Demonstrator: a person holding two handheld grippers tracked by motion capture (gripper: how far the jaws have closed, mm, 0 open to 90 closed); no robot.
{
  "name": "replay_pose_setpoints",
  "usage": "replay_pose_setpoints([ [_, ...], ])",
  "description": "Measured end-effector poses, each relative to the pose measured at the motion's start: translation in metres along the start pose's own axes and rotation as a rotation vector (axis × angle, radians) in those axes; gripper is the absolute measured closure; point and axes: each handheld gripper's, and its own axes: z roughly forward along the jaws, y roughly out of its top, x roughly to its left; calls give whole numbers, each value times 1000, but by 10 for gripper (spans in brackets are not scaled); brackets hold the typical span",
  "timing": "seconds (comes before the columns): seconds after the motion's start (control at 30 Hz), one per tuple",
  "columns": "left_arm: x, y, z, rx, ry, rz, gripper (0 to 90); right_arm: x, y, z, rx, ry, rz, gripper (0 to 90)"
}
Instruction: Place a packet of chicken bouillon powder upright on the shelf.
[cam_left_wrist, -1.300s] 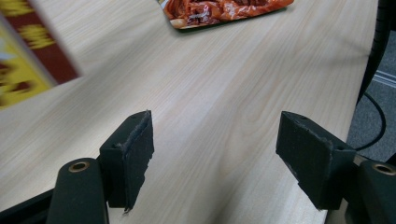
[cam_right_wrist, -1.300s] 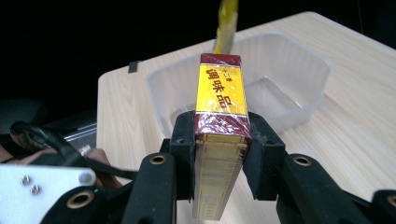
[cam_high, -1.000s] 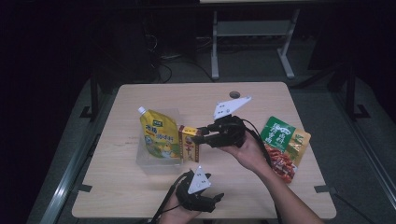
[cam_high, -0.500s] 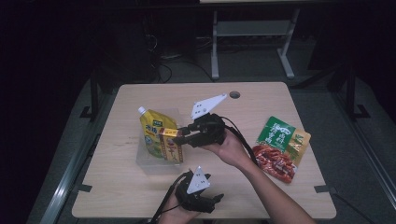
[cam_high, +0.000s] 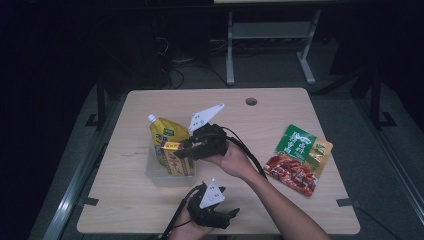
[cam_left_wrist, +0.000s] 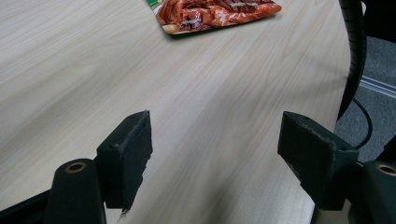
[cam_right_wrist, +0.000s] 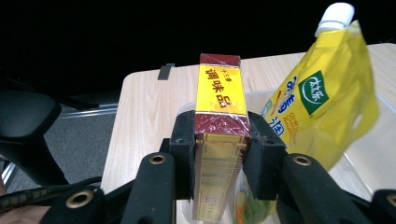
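My right gripper (cam_high: 186, 151) is shut on a yellow and dark red seasoning box (cam_high: 174, 159) (cam_right_wrist: 220, 116), holding it over a clear plastic bin (cam_high: 152, 170) at the table's left middle. A yellow spouted pouch (cam_high: 167, 134) (cam_right_wrist: 322, 98) leans in the bin right beside the box. In the right gripper view both pads (cam_right_wrist: 185, 140) press the box's sides. My left gripper (cam_high: 231, 215) (cam_left_wrist: 219, 154) rests open near the table's front edge, nothing between its jaws.
A green and red food packet (cam_high: 299, 158) (cam_left_wrist: 215, 11) lies flat on the table's right side. A round cable hole (cam_high: 251, 101) sits near the far edge. The right gripper's cable (cam_left_wrist: 355, 56) trails off the front of the wooden table (cam_high: 130, 210).
My right gripper has carried the seasoning box leftward from the table's middle to the bin, next to the yellow pouch. The left gripper has stayed where it was.
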Motion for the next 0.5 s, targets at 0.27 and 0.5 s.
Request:
replay_pose_setpoints([
  [0.27,0,0,-1,2,2,15,257,0,-3,15,30,5,-7,666],
  [0.5,-1,0,-2,-8,0,7,257,-2,-11,26,46,8,11,666],
])
